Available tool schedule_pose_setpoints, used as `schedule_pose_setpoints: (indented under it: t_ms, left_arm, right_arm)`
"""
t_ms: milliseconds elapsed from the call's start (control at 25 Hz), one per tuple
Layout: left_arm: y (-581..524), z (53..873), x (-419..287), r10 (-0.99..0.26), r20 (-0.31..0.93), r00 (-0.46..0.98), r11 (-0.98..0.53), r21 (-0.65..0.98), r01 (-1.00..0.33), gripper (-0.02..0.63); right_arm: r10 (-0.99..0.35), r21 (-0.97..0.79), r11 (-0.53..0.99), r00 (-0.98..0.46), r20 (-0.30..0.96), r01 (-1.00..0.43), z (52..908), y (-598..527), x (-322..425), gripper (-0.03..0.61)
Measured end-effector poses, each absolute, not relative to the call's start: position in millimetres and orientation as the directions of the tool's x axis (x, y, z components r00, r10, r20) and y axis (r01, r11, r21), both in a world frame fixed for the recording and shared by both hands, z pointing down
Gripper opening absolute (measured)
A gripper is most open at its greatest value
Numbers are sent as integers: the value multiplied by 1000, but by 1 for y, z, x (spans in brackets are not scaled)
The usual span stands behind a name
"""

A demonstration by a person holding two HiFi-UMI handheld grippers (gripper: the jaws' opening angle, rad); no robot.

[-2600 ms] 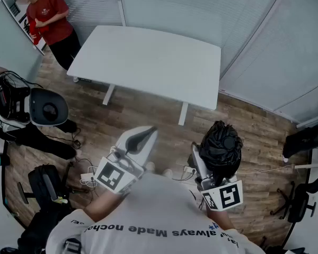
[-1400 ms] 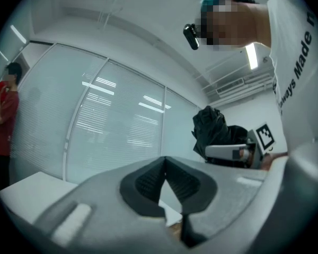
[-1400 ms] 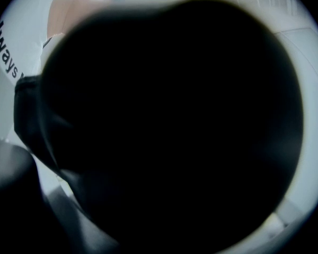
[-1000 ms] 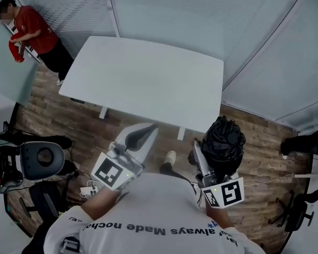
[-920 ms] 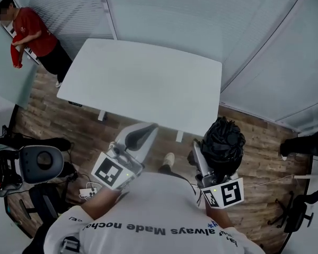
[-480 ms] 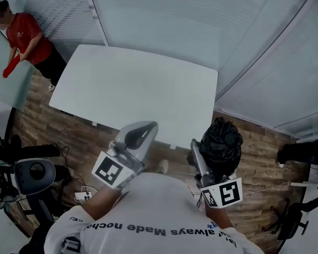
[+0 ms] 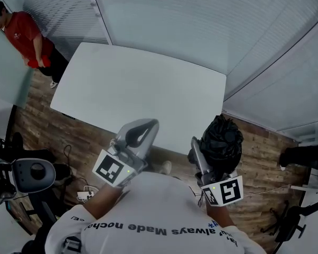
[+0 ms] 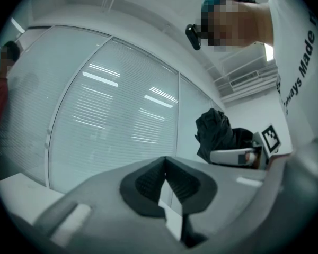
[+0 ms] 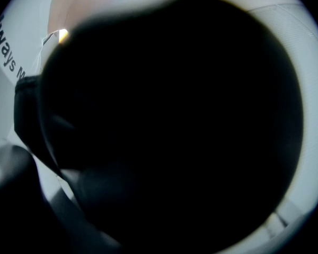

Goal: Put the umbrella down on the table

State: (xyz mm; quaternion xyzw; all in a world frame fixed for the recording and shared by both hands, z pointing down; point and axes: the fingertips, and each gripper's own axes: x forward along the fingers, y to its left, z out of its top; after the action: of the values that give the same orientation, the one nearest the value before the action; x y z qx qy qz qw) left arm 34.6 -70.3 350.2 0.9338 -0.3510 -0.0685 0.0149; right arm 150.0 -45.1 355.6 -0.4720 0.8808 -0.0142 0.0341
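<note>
A black folded umbrella is bunched up between the jaws of my right gripper, which is shut on it. It hangs over the wooden floor just short of the near right edge of the white table. The umbrella's dark cloth fills nearly the whole right gripper view. My left gripper reaches over the table's near edge, its jaw tips touching and nothing between them. The left gripper view shows those shut tips, with the umbrella and the right gripper off to the right.
A person in a red shirt stands at the table's far left corner. An office chair and cables lie on the floor to my left. Glass walls with blinds close the room behind the table. A dark object sits at right.
Both grippers have moved forward toward the table, which now lies closer beneath them. The umbrella stays in the right gripper. The person in red has shifted slightly.
</note>
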Motion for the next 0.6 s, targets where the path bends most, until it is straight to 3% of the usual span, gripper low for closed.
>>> schedule_pose_setpoints:
  t_ms: [600]
  left_arm:
    - [-210,337,-59,-541,-127,831,-841,83,-535,3]
  right_arm:
    - [-883,-36,468,-466,-62,-883,339,-177,37,242]
